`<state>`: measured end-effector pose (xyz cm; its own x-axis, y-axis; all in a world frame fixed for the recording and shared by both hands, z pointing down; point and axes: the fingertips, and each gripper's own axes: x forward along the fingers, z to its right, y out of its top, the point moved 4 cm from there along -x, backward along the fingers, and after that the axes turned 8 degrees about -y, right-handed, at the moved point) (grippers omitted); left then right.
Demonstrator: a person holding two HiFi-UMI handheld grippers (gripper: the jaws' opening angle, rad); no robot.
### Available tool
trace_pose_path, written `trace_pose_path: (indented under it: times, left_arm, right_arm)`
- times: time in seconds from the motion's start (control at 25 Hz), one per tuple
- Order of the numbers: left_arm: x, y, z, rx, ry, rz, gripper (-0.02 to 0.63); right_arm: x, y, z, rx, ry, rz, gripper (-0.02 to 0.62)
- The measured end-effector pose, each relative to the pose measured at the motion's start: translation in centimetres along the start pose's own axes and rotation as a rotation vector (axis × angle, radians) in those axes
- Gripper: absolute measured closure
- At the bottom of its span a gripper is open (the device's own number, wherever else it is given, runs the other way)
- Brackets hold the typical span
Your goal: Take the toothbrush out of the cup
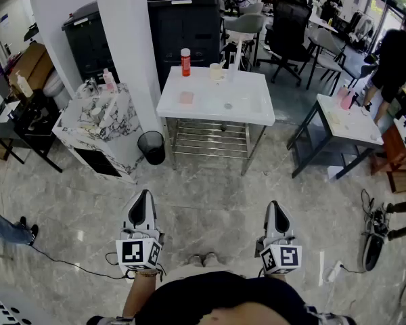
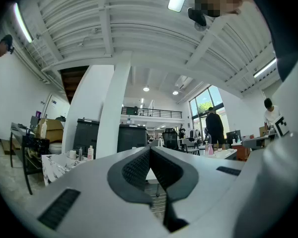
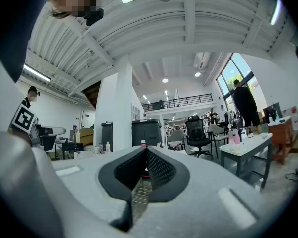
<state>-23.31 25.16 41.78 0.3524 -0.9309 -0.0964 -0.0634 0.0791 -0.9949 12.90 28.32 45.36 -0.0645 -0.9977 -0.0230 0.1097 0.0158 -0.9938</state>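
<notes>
A white table (image 1: pixel 252 95) stands a few steps ahead across the floor. Near its far edge sits a pale cup (image 1: pixel 217 72); the toothbrush in it is too small to make out. A red bottle (image 1: pixel 185 62) stands to the cup's left and a pink pad (image 1: pixel 186 97) lies nearer me. Both grippers are held low in front of my body, far short of the table. In the head view, my left gripper (image 1: pixel 145 195) and my right gripper (image 1: pixel 276 206) point level toward it. The left gripper's (image 2: pixel 150 151) jaws meet at the tips with nothing between them, and so do the right gripper's (image 3: pixel 145 150).
A marble-patterned counter (image 1: pixel 98 117) with bottles stands left of the table, beside a white pillar (image 1: pixel 128 39) and a black bin (image 1: pixel 151 147). A second white table (image 1: pixel 348 122) and a person in black (image 1: pixel 394 59) are at the right. Cables lie on the floor.
</notes>
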Motion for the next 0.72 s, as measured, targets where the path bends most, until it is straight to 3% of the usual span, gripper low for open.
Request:
trace_pose_path:
  times: [0.72]
  left_arm:
    - [0.71,-0.07,-0.55,0.022,0.0,0.002,0.603]
  right_arm:
    - [0.98,0.0,-0.5,0.002,-0.001,0.004,0.592]
